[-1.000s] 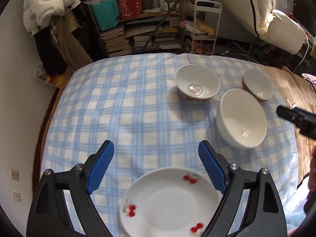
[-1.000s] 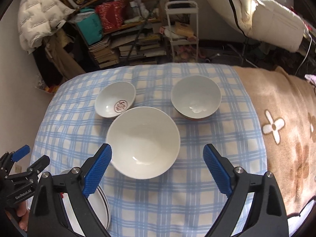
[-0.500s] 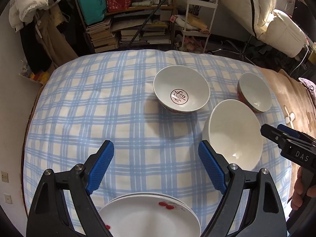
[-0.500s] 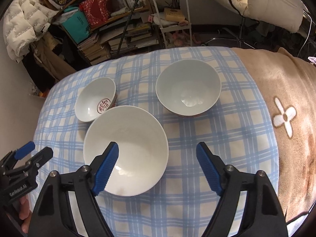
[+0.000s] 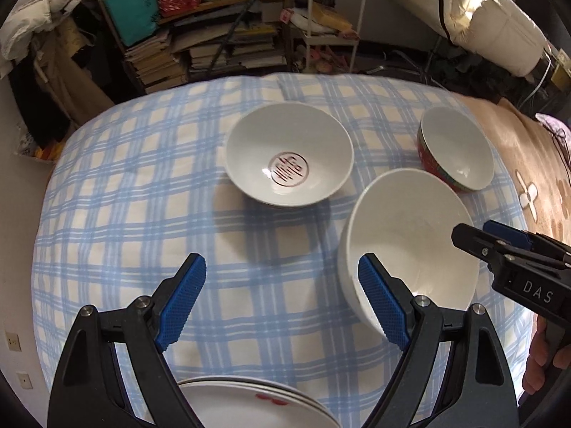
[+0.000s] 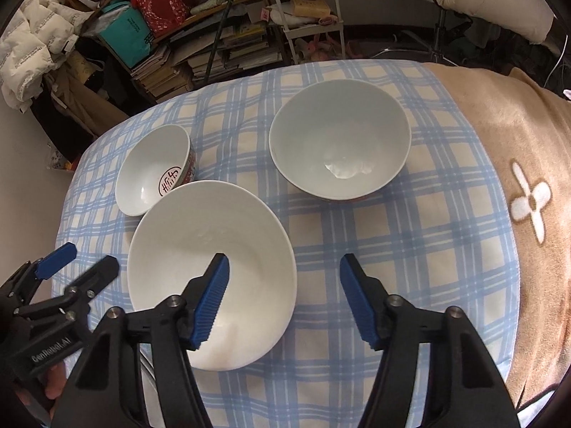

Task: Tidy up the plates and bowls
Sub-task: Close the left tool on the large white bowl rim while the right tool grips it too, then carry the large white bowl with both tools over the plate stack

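Three bowls sit on a blue checked cloth. A large plain white bowl (image 5: 410,246) (image 6: 210,271) is nearest. A white bowl with a red emblem (image 5: 289,158) (image 6: 153,174) is behind it, and a red-sided bowl (image 5: 458,151) (image 6: 339,146) stands to the right. A stack of white plates with red cherries (image 5: 249,404) lies at the near edge. My left gripper (image 5: 282,299) is open and empty above the cloth, its right finger beside the large bowl's left rim. My right gripper (image 6: 283,299) is open, its left finger inside the large bowl, its right finger outside the rim.
The checked cloth (image 5: 117,192) covers a rounded soft surface, with a brown flowered blanket (image 6: 528,178) on the right. Behind stand cluttered bookshelves (image 5: 200,39), a white wire rack (image 5: 332,18) and padded jackets (image 6: 32,46).
Both grippers have moved forward and down. The plates slid to the bottom edge of the left view. My right gripper's left finger now reaches into the large bowl.
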Action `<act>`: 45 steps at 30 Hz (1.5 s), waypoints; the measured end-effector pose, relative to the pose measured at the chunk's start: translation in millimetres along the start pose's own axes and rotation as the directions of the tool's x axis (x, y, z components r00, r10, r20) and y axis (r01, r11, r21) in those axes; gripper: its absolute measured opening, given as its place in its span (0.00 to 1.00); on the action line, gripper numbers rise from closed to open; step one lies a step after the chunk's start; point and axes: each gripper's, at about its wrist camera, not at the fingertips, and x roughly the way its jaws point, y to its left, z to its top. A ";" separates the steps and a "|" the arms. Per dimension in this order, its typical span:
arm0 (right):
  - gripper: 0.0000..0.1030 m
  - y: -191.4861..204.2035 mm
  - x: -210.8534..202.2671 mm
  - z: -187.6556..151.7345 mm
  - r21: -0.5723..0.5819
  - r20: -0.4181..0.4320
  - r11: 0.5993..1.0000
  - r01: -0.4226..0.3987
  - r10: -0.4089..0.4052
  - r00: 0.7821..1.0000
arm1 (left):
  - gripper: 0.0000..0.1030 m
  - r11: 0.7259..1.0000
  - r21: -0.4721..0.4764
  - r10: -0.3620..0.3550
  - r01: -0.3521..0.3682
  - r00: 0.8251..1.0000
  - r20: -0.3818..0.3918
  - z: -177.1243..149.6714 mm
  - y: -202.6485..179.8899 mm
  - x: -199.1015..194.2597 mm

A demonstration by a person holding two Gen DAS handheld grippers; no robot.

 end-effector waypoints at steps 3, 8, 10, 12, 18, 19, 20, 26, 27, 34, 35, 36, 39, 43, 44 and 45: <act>0.50 -2.3 7.2 0.7 0.012 -0.021 1.000 -0.013 0.014 1.000 | 0.83 1.000 0.012 0.001 -0.001 1.000 -0.013 1.6 -6.2 8.8; 0.21 -4.0 21.9 -1.2 0.004 -0.073 1.000 -0.020 0.021 0.997 | 0.47 0.999 0.023 -0.029 0.030 0.999 -0.037 2.9 -16.4 20.4; 0.16 -4.2 26.0 -2.3 -0.002 -0.087 1.000 -0.023 0.022 0.996 | 0.32 0.998 0.017 -0.054 0.056 0.996 -0.069 1.4 -19.0 27.2; 0.14 -3.3 27.2 -3.2 -0.004 -0.091 1.000 -0.025 0.025 0.996 | 0.19 0.996 -0.001 -0.091 0.091 0.991 -0.096 0.1 -20.0 31.0; 0.10 0.7 25.9 -6.7 -0.035 -0.097 0.999 -0.021 0.017 0.995 | 0.09 0.997 0.058 -0.054 0.060 0.994 -0.094 -4.1 -33.5 29.3; 0.08 0.9 25.7 -7.3 -0.040 -0.096 0.999 -0.013 0.010 0.995 | 0.08 0.997 0.049 -0.058 0.063 0.994 -0.095 -4.7 -33.0 28.2; 0.08 0.3 25.2 -7.6 -0.036 -0.095 0.999 -0.016 0.013 0.995 | 0.08 0.997 0.042 -0.062 0.066 0.993 -0.098 -4.9 -32.1 26.9; 0.07 4.2 14.7 -15.6 -0.064 -0.091 0.998 0.001 -0.007 0.996 | 0.08 0.996 0.085 -0.032 0.040 0.995 -0.089 -14.0 -37.2 14.1; 0.07 4.4 13.3 -18.3 -0.064 -0.091 0.998 0.001 -0.007 0.996 | 0.08 0.996 0.083 -0.033 0.041 0.995 -0.090 -16.8 -36.8 11.5; 0.07 9.3 2.2 -33.3 -0.076 -0.103 0.997 0.000 -0.008 0.995 | 0.08 0.997 0.066 -0.038 0.044 0.996 -0.085 -35.1 -31.7 -6.3; 0.07 11.2 0.1 -36.1 -0.080 -0.102 0.997 0.002 -0.010 0.995 | 0.08 0.997 0.069 -0.033 0.038 0.996 -0.078 -38.0 -31.5 -10.6; 0.07 13.4 -2.1 -39.4 -0.085 -0.102 0.996 0.006 -0.014 0.995 | 0.08 0.997 0.069 -0.029 0.034 0.997 -0.073 -40.0 -31.3 -14.1; 0.07 16.8 -6.0 -46.8 -0.088 -0.104 0.996 0.010 -0.020 0.994 | 0.08 0.998 0.056 -0.034 0.037 0.998 -0.060 -47.4 -28.3 -24.4; 0.07 22.0 -12.3 -55.1 -0.108 -0.100 0.994 0.029 -0.040 0.994 | 0.08 0.998 0.046 -0.046 0.049 0.997 -0.061 -59.2 -25.0 -26.2; 0.07 22.5 -13.7 -56.7 -0.111 -0.099 0.993 0.032 -0.044 0.994 | 0.08 0.998 0.039 -0.055 0.058 0.996 -0.067 -63.0 -24.0 -25.1; 0.07 22.9 -14.8 -58.5 -0.114 -0.100 0.993 0.039 -0.051 0.994 | 0.08 0.997 0.033 -0.066 0.069 0.995 -0.075 -67.0 -23.2 -23.7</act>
